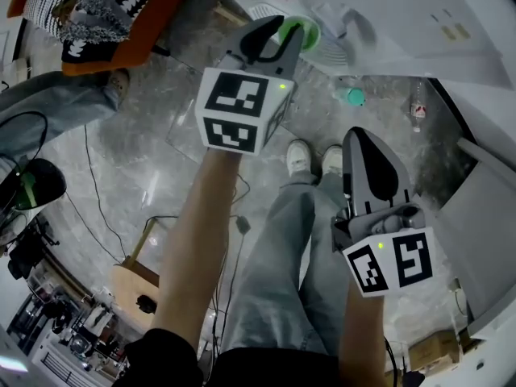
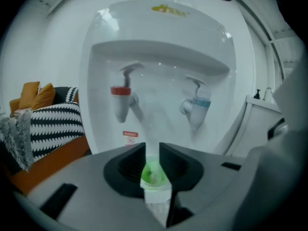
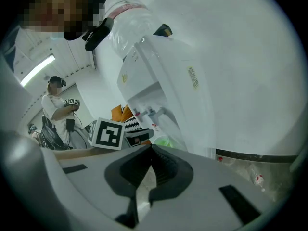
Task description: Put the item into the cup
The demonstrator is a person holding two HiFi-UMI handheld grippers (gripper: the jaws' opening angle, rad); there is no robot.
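My left gripper [image 1: 284, 32] is raised in front of a white water dispenser [image 2: 159, 57] and is shut on a clear plastic cup [image 2: 155, 179] with something green inside. In the head view the cup [image 1: 303, 32] shows as a green rim just past the jaw tips, over the dispenser's ribbed drip tray [image 1: 330, 52]. A red tap [image 2: 121, 100] and a blue tap [image 2: 198, 107] hang above and beyond the cup. My right gripper [image 1: 367, 145] hangs lower at the right, shut with nothing between its jaws. In the right gripper view its jaws [image 3: 151, 150] meet, and the cup [image 3: 166, 141] shows faintly green beyond them.
An orange sofa with black-and-white cushions [image 1: 105, 6] stands to the left. A small teal object [image 1: 355, 97] and a small bottle [image 1: 418, 107] lie on the marble floor by the dispenser. Cables [image 1: 97, 192] run across the floor. Another person [image 3: 57, 109] stands far off.
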